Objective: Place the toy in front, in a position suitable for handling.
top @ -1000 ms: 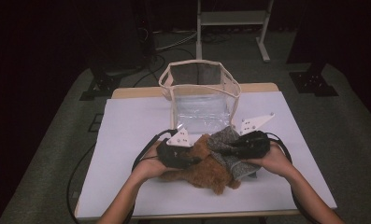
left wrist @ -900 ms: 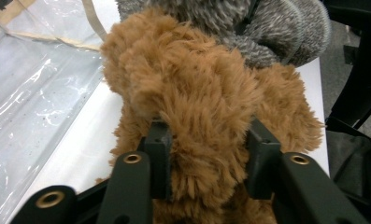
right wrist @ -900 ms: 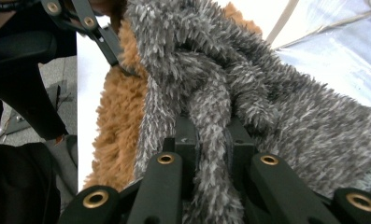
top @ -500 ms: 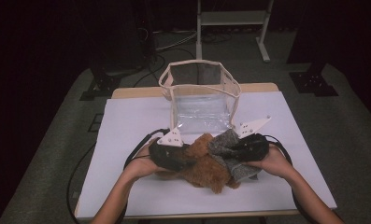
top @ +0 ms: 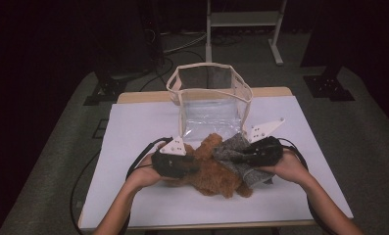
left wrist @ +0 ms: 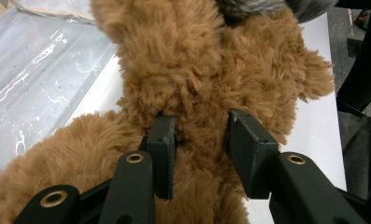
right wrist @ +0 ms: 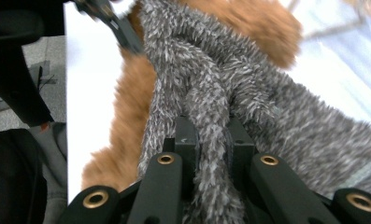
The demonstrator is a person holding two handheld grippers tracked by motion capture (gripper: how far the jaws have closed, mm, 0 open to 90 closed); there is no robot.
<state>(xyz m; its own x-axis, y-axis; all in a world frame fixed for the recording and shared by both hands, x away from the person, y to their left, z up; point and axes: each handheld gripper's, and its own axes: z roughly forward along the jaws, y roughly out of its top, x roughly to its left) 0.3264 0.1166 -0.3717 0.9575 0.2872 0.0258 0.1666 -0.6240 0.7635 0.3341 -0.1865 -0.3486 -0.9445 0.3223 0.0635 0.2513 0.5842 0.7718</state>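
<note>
A brown teddy bear (top: pixel 214 172) lies on the white table (top: pixel 133 127) in front of a clear bag (top: pixel 209 105). A grey fuzzy cloth (top: pixel 251 172) drapes over its right side. My left gripper (top: pixel 195 168) comes in from the left. In the left gripper view its jaws (left wrist: pixel 197 126) have just been closing and now press into the bear's fur (left wrist: pixel 197 70). My right gripper (top: pixel 234 157) comes in from the right. It is shut (right wrist: pixel 211 128) on a fold of the grey cloth (right wrist: pixel 211 70).
The clear bag has a cream-trimmed rim (top: pixel 206 66) and stands open behind the bear; its plastic wall (left wrist: pixel 33 70) lies close to my left gripper. Bare white table surrounds the bear. Beyond the table a white stand (top: pixel 243 19) rises from the grey floor.
My left gripper has shifted a little to the left along the bear. The right gripper and the grey cloth have stayed in place.
</note>
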